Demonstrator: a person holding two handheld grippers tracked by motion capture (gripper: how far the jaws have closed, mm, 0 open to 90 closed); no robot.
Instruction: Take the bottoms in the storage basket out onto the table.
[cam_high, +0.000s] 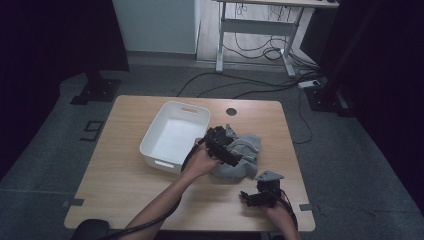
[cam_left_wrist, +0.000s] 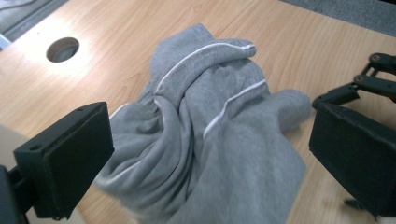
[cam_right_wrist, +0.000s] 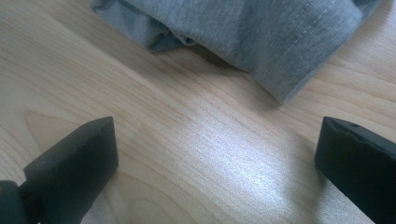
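A crumpled grey garment (cam_high: 246, 162) with thin white piping lies on the wooden table (cam_high: 120, 185), right of centre. My left gripper (cam_high: 239, 152) hovers over its left part, held by a hand from the near side. In the left gripper view the garment (cam_left_wrist: 210, 140) bulges up between the wide-apart jaws of the left gripper (cam_left_wrist: 208, 126), and neither pad presses on it. My right gripper (cam_high: 246, 196) rests low near the front right of the table, open over bare wood. In the right gripper view a rolled edge of the garment (cam_right_wrist: 261, 32) lies just ahead of the right gripper (cam_right_wrist: 219, 140).
A white plastic bin (cam_high: 150, 150) with handle slots stands left of the garment, and it looks empty. A round cable hole (cam_high: 230, 111) sits near the table's far edge. Cables and a desk frame lie on the floor beyond the table.
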